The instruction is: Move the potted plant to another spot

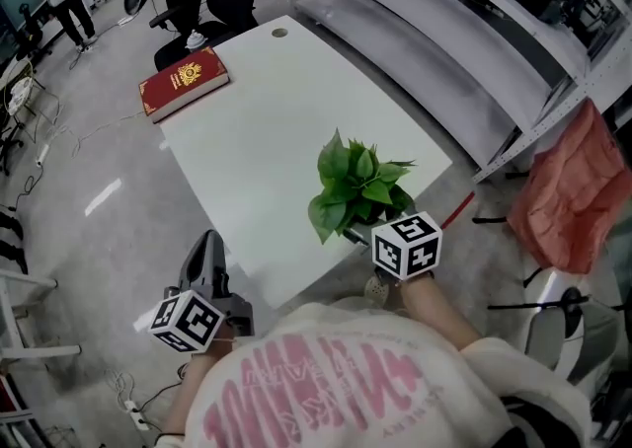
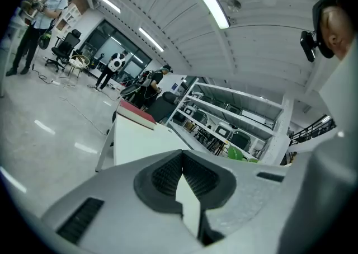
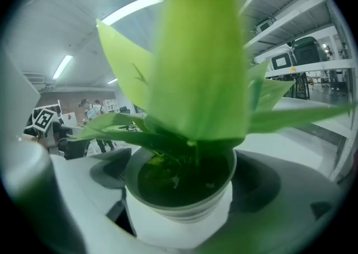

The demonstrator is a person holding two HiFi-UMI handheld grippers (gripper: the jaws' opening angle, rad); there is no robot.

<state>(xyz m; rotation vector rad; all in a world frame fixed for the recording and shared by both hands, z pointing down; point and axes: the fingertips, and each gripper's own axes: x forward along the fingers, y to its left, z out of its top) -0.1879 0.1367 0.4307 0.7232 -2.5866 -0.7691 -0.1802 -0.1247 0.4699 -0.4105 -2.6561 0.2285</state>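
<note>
No words can be read. Gold print on the red book (image 1: 184,82) at the tabletop's far left corner is illegible, as is pink lettering on the sweatshirt (image 1: 326,387).

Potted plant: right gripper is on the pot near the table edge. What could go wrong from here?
1. The right gripper clamps the potted plant by its round pot, close to the table edge; a slip could send it to the floor.
2. The leaves fill the right gripper view, so the put-down spot is hidden there; placing would likely have to rely on the head view.
</note>
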